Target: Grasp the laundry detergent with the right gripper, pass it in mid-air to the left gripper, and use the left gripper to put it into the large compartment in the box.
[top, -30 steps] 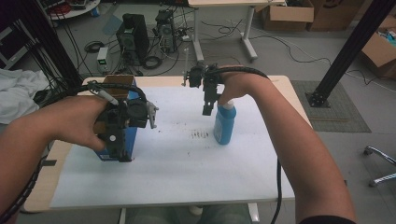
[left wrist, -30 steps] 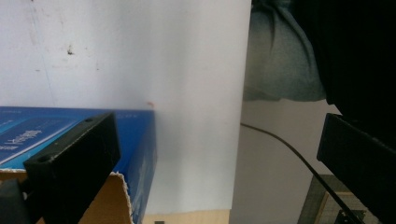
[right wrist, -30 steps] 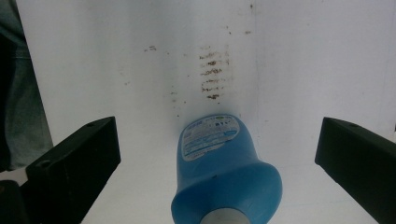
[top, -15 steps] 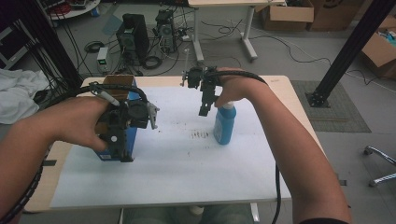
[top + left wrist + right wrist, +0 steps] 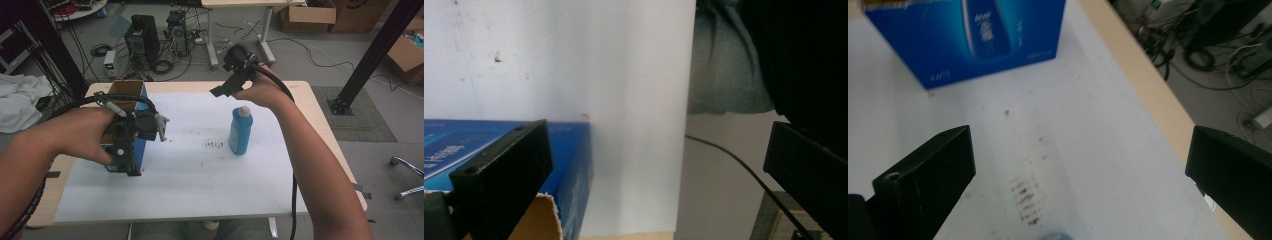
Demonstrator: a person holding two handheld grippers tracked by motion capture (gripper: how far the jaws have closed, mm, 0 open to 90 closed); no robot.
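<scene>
1. Blue carton (image 5: 131, 131): stands upright near the left edge of the table, top flaps open and plain brown card inside. In the right gripper view its side (image 5: 979, 37) carries a picture of a blue bottle and lines of white print, too blurred to read. In the left gripper view a strip of white lettering runs along a blue face (image 5: 444, 150); it is also unreadable.

2. Left gripper (image 5: 131, 159): held at the near side of the carton, pointing down. In its own view the jaws stand wide apart, with one jaw over the carton's open top corner and the other clear of it beyond the table's edge. Nothing is clamped between them.

3. Blue bottle (image 5: 241, 131): stands upright on the white sheet right of centre, well apart from the carton, with a pale cap on top. Any label on it is too small to make out in the high view.

4. Right gripper (image 5: 220, 91): raised above the far side of the table, above and behind the bottle and clear of it. In its own view the jaws are spread wide with nothing held.

5. White sheet (image 5: 200, 180): covers most of the wooden table (image 5: 320, 107). A patch of dark smudged marks (image 5: 215, 144) lies between the carton and the bottle.
</scene>
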